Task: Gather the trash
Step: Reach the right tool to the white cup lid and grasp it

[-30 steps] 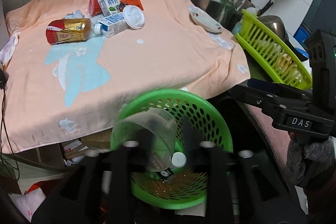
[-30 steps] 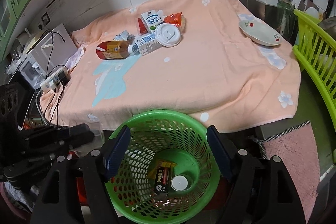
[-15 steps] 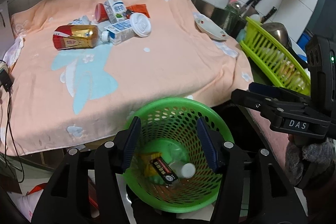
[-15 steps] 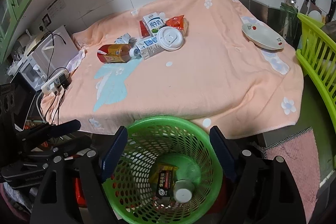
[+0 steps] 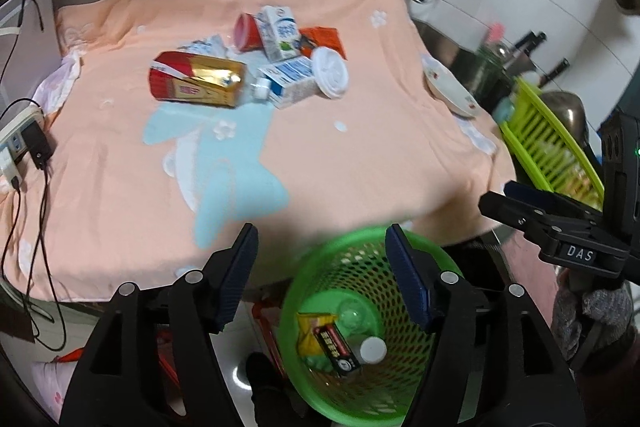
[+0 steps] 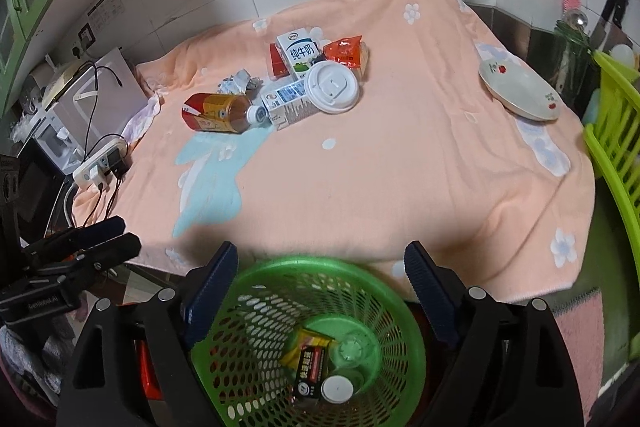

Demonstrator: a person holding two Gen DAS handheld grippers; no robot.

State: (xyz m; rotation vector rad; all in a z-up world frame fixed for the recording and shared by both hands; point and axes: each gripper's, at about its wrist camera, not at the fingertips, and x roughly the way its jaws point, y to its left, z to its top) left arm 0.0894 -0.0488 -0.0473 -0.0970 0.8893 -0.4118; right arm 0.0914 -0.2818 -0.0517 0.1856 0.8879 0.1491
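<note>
Change: clear cup gone from my left claw (image 5: 320, 267), now in green basket (image 5: 320, 255) | both claws opening, empty, right claw (image 6: 320, 291) too | next: bottle (image 6: 218, 111), cartons on counter (image 6: 400, 167)

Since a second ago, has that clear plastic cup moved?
Yes. The clear cup left the left tool and now lies inside the green basket.

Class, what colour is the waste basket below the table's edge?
Bright green basket, clearest in the right wrist view.

Left gripper (image 5: 320, 259) low in frame, jaws opening, nothing between. Right gripper (image 6: 320, 287) bottom centre, likewise opening, empty.
</note>
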